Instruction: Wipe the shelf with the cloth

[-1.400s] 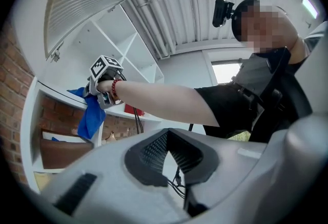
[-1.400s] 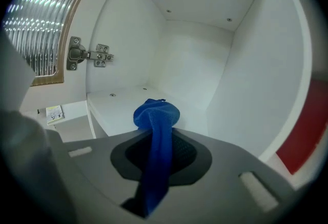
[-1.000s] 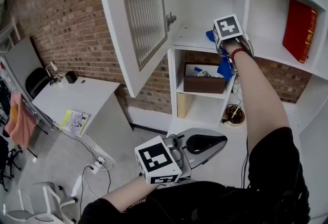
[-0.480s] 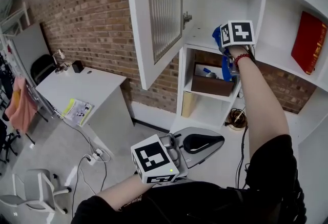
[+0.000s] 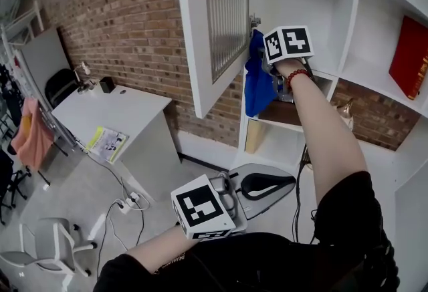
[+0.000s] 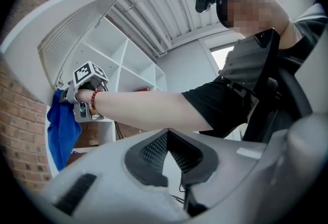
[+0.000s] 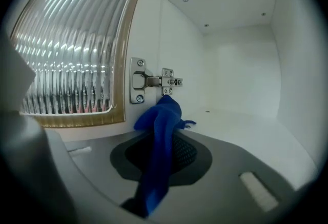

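Swinging right gripper leftward since a second ago, toward the door hinge; pinching blue cloth, mostly dangling past the shelf front edge. Holding left gripper low, pressed together, empty. Likely risking snagging on the hinge, tugging cloth loose.

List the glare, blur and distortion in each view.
Head view: wide lens bows the shelf uprights. Left gripper view: fisheye with dark corners, a mosaic patch upper right. Right gripper view: glare streaks on the ribbed door, cloth end soft up close.
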A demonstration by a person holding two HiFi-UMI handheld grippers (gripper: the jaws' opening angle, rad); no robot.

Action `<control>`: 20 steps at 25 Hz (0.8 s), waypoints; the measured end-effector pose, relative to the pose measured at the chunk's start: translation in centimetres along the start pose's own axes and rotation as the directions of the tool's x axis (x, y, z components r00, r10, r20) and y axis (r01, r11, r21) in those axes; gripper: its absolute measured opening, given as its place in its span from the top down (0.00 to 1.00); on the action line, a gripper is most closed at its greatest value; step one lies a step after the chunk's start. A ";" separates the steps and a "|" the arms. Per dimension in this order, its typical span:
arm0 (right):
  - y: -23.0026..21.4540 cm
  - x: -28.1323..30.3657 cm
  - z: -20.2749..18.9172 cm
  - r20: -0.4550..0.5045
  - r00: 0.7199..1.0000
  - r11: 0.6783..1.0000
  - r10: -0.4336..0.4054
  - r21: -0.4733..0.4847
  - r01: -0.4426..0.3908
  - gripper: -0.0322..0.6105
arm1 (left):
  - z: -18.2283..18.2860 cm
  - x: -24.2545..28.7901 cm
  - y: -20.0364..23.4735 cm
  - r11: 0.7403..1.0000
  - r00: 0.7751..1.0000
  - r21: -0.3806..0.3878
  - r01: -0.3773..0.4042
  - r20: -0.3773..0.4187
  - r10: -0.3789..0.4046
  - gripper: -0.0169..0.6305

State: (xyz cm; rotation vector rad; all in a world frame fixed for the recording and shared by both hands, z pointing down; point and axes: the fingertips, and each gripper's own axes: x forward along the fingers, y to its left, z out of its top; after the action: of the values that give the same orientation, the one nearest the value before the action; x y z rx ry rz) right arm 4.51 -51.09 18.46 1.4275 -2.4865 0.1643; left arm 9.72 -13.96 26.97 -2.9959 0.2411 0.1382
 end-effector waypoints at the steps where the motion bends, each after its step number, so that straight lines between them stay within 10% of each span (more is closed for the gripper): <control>1: -0.2 0.2 -0.2 0.000 1.000 1.000 -0.007 0.002 0.007 0.86 | 0.1 -0.1 0.2 1.000 1.000 0.013 -0.003 -0.003 0.003 0.97; 20: -4.5 -2.7 -1.7 0.000 0.984 0.984 -0.179 -0.016 0.179 0.85 | 1.6 3.5 0.0 0.990 0.997 0.117 0.079 0.017 -0.082 0.97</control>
State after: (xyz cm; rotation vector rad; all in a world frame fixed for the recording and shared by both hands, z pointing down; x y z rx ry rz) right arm 9.99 -50.75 19.13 1.6334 -2.3373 0.1088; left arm 13.01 -14.23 25.07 -2.8808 0.1214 0.1436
